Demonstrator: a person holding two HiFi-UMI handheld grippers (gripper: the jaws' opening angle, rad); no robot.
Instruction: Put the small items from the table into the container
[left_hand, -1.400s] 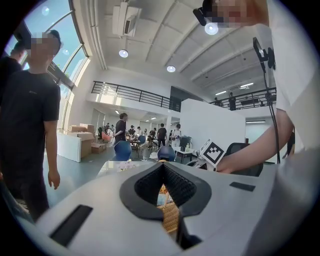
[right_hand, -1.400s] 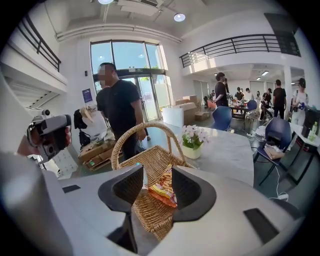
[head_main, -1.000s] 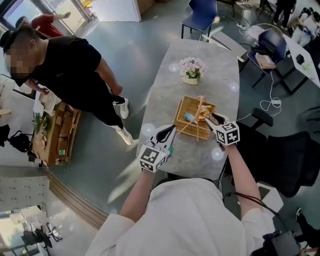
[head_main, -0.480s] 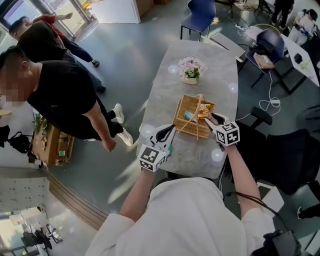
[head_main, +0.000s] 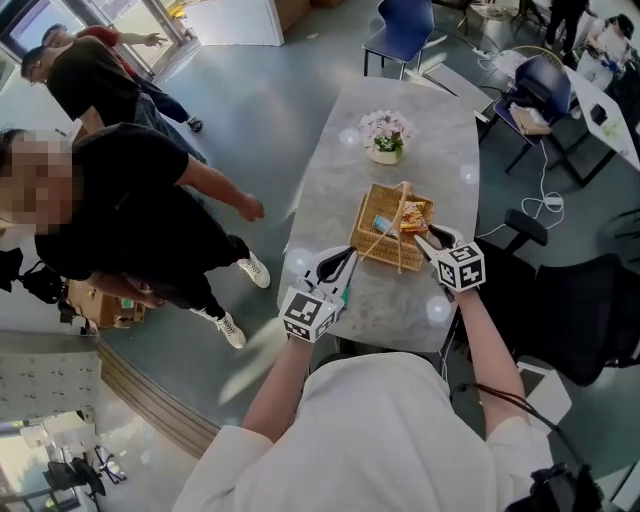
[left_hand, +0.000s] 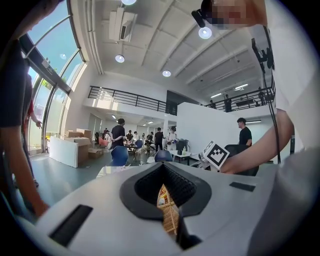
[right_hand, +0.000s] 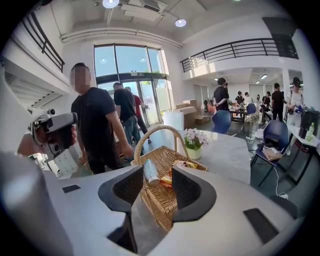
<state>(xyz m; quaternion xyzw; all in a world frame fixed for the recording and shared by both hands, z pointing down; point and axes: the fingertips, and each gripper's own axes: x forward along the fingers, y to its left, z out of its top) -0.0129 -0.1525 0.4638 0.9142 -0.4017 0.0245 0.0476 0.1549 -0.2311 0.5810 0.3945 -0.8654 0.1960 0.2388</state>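
Observation:
A wicker basket (head_main: 366, 250) with an arched handle stands on the grey table (head_main: 400, 110). Inside it lie a teal tube (head_main: 383, 224) and an orange snack packet (head_main: 414, 214). My right gripper (head_main: 425, 238) hangs at the basket's near right corner, angled down and open, with nothing between its jaws. In the right gripper view (right_hand: 159, 172) the basket (right_hand: 160, 205), the tube (right_hand: 151, 172) and the packet (right_hand: 169, 176) lie just beyond the tips. My left gripper (head_main: 348, 256) is held level at the basket's near left. Its tips meet and it is empty (left_hand: 163, 166). Through its hollow show the basket (left_hand: 171, 217) and the packet (left_hand: 163, 196).
A white pot of pink flowers (head_main: 385, 140) stands behind the basket. A person in black (head_main: 130, 220) stands on the floor left of the table, and another stands further back. A black chair (head_main: 590, 310) is on the right and a blue chair (head_main: 405, 30) at the far end.
Both grippers have stayed where they were. The person in black on the floor at the left has shifted nearer and raised an arm toward the table.

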